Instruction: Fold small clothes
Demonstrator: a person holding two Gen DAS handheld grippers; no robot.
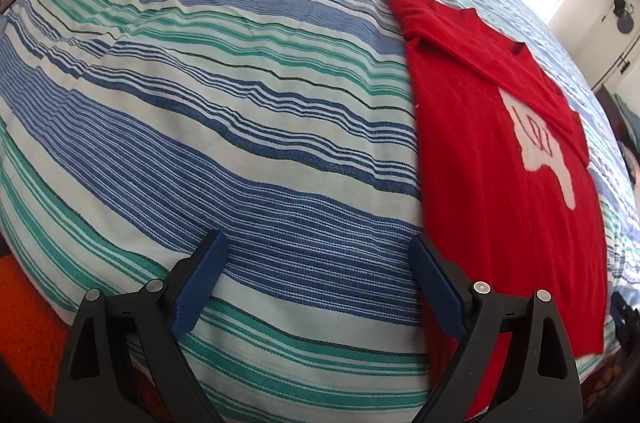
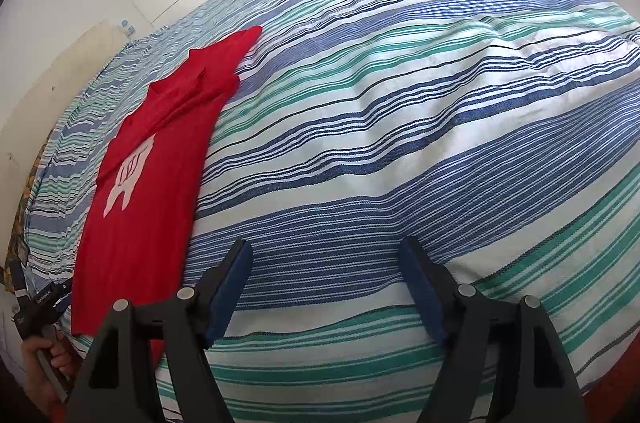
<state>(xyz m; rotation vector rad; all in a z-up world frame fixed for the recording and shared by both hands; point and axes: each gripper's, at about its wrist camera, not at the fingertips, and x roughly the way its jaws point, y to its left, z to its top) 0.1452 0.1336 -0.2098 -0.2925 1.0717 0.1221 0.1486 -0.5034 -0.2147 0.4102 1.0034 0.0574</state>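
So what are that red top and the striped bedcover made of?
The red top looks like a soft knit with a matte, slightly fuzzy surface and fine ribbing. The striped bedcover looks like woven cotton: visible thread texture, matte, lightly rumpled. Neither is certain.

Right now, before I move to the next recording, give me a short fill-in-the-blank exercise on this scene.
1. The red knitted garment with a white motif lies on a ____ bedcover.
2. The left gripper holds ____ between its blue pads.
3. The right gripper stands ____, over bare bedcover.
4. In the right wrist view, the garment lies to the ____ of the gripper.

Missing words: striped; nothing; open; left
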